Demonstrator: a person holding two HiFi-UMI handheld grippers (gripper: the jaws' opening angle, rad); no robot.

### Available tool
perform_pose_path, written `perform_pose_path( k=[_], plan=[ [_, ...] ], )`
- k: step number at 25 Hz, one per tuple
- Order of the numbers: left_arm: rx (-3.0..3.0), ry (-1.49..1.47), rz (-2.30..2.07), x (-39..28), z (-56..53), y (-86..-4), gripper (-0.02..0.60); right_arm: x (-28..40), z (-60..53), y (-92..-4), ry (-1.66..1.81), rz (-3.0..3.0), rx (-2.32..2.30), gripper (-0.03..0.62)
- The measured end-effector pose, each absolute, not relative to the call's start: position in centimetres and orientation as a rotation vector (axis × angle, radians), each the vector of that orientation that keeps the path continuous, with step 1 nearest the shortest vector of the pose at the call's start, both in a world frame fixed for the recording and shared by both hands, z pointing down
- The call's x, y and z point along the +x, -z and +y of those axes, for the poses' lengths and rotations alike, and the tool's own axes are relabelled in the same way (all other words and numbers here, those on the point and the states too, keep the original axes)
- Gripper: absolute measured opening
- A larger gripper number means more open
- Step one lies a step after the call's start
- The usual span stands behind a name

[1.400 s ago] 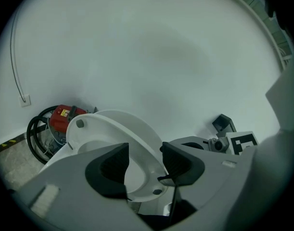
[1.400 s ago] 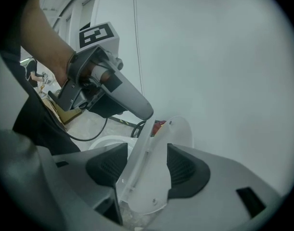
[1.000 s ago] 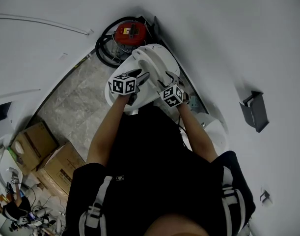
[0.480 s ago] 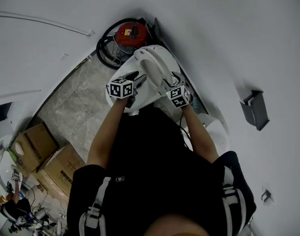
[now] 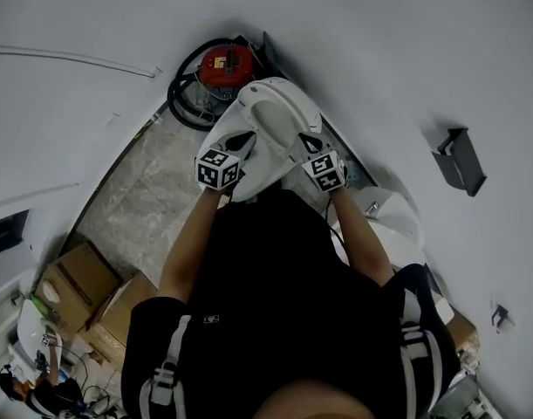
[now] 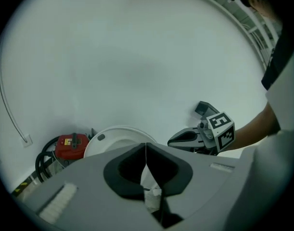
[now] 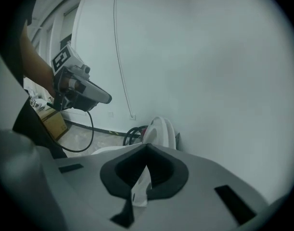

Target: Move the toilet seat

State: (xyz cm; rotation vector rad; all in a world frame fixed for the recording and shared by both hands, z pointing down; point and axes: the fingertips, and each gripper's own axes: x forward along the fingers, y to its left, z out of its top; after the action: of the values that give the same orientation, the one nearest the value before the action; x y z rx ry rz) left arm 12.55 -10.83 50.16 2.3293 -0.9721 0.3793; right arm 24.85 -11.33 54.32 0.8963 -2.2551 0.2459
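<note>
The white toilet seat [image 5: 275, 116] is a ring tilted up off the bowl [image 5: 249, 177] in the head view. My left gripper [image 5: 242, 138] holds its left rim and my right gripper [image 5: 308, 140] its right rim. Both pairs of jaws have just been closing and now meet. A white strip of the seat [image 6: 151, 194] shows pinched in the left gripper [image 6: 146, 170]. Another strip of the seat [image 7: 141, 189] sits in the right gripper [image 7: 146, 170]. The lid [image 7: 161, 131] stands upright by the wall.
A red machine with a coiled black hose [image 5: 221, 62] sits on the floor just beyond the toilet. Cardboard boxes [image 5: 83, 278] stand at the lower left. A grey holder [image 5: 461, 160] hangs on the wall at the right. The wall is close behind the toilet.
Both grippers went from open to shut on the seat's rim and rose. The seat ring has tilted up further from the bowl.
</note>
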Motion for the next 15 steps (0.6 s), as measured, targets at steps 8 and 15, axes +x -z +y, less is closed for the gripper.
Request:
perform_pose_path(
  k=[8,15],
  plan=[
    [2.462,-0.486,-0.901,9.1,-7.6,-47.9,-0.002,22.7,-7.5,-53.6,-0.363,-2.227,0.975,0.002],
    [2.47,-0.48,-0.882,6.3,-5.6,-47.7,-0.002,20.5,-6.1,-51.6,-0.356,-2.245,1.083,0.002]
  ],
)
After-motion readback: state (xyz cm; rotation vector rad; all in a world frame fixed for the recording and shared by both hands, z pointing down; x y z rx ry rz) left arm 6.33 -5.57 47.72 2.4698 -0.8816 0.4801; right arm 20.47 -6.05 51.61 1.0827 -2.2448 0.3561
